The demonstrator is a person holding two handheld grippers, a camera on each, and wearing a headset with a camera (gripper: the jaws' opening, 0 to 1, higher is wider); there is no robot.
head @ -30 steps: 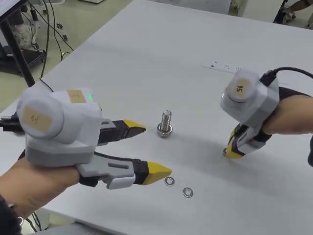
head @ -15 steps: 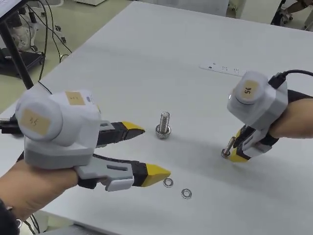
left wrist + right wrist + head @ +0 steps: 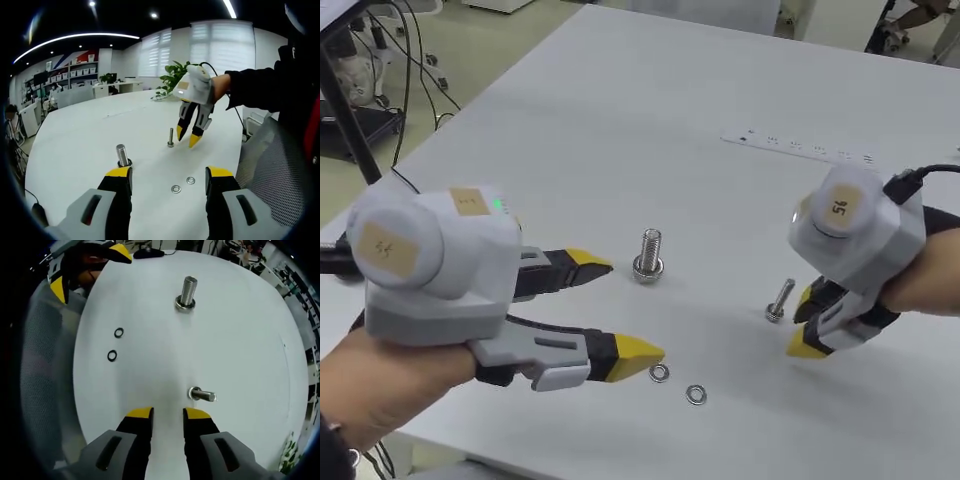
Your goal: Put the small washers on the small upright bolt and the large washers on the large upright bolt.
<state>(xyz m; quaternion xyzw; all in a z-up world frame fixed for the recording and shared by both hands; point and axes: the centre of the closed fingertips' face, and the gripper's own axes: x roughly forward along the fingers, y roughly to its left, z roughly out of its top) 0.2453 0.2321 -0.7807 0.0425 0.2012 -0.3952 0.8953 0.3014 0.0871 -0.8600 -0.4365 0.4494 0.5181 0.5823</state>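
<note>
Stock at this moment, 6 entries. Entry 1, my left gripper [image 3: 612, 312]: jaws spread wide, nothing between them, hovering low over the table [image 3: 620, 120] with its nearer yellow tip just beside the washers. Entry 2, my right gripper [image 3: 806, 322]: jaws parted by a narrow gap, empty, pointing down just beside the small bolt but not touching it. Entry 3, small bolt [image 3: 778, 300]: standing on its head on the bare table, upright as far as the left gripper view shows, no washer on it. Entry 4, large bolt [image 3: 648, 255]: upright near the table's middle, well apart from the small bolt, with a collar at its foot that I take to be at least 1 large washer; how many, I cannot tell. Entry 5, 2 small washers [image 3: 659, 373]: lying flat, close together, between me and the large bolt. Entry 6, power strip [image 3: 795, 147]: at the far side, not concerned. Step in hand, by my reckoning: both bolts are placed and the small washers are yet to be loaded. The next move calls for lowering my left tips to the table on either side of 1 washer, pinching it by the rim, then centring its hole over the small bolt.
</note>
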